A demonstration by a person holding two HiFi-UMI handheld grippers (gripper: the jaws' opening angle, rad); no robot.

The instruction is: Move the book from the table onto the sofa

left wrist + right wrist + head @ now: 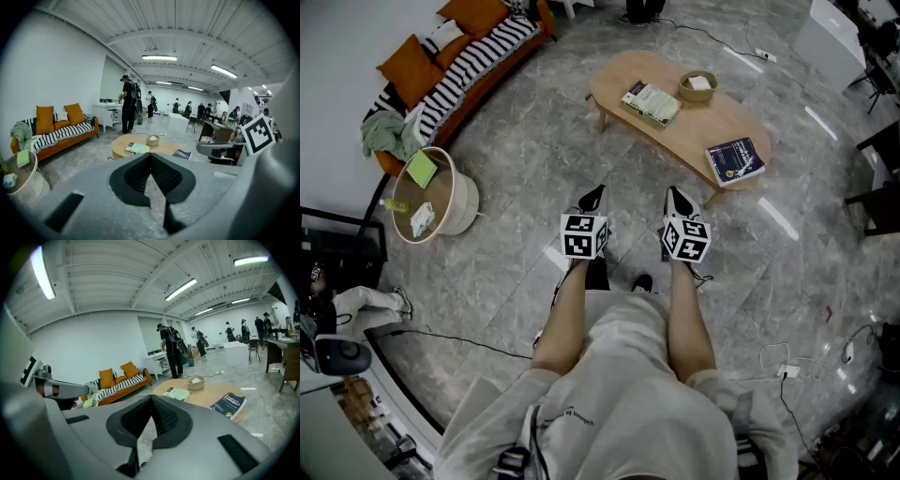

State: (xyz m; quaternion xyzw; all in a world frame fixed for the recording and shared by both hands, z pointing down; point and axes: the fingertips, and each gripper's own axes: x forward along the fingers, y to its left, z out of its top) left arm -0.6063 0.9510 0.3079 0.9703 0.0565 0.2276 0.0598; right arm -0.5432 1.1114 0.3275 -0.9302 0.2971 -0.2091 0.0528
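1. Left gripper (593,195): held out low in front of the person over the grey floor (516,281). Jaws were fully together, with nothing between them and touching nothing.
2. Right gripper (676,195): just beside the left one, pointing the same way. Jaws were likewise pressed together, empty and in contact with nothing.
3. Round side table (469,202): stood to the left of the grippers, with small green and white items on top.
4. Table (694,127): an oval wooden one, ahead of both grippers and well apart from them.
5. Dark book (735,160): lay flat on the table's near right end, partly over the edge.
6. Pale book (651,102): lay flat nearer the table's middle, just beside a bowl (697,86).
7. Sofa (487,56): orange with a striped cover and orange cushions (411,66), against the wall at far left, with no book on it.
8. People (128,104): stood in the background beyond the table.
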